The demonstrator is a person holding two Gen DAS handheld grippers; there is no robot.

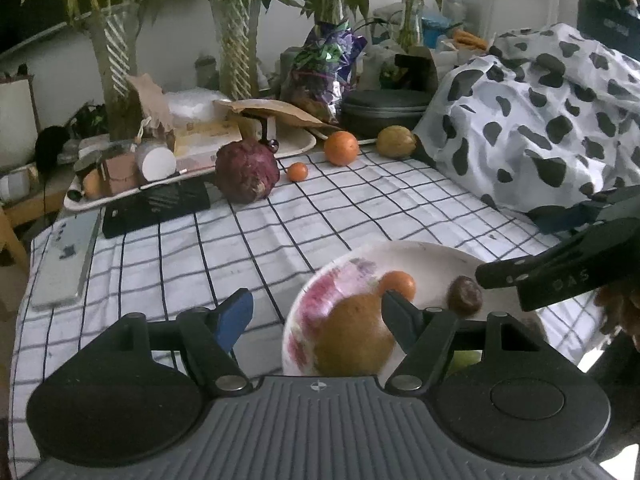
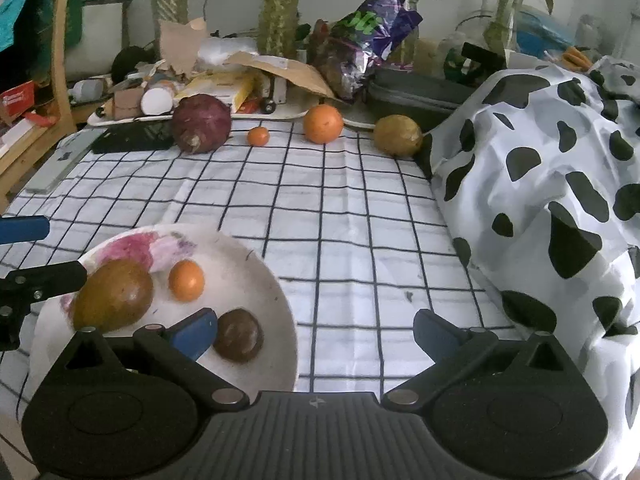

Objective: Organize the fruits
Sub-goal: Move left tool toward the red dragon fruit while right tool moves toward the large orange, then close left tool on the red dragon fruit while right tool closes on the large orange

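Observation:
A white plate with a pink flower print [image 1: 432,252] [image 2: 248,248] sits on the checked cloth. It carries a brown-green mango [image 1: 352,336] [image 2: 114,300], a small orange [image 1: 400,284] [image 2: 186,280] and a dark brown round fruit [image 1: 466,296] [image 2: 238,334]. My left gripper [image 1: 316,314] [image 2: 66,248] is open at the plate's left rim. Its right finger lies beside the mango and its left finger stands clear of the plate. My right gripper [image 2: 314,330] [image 1: 508,246] is wide open with nothing between its fingers; its left finger hangs over the plate next to the dark fruit.
At the far edge of the cloth lie a purple-red cabbage-like ball [image 1: 246,170] [image 2: 202,122], a tiny orange [image 1: 297,171] [image 2: 258,136], a big orange [image 1: 341,147] [image 2: 323,123] and a yellow-green fruit [image 1: 396,141] [image 2: 398,135]. A cow-print cover [image 2: 540,168] bulges on the right. Cluttered trays and potted plants stand behind.

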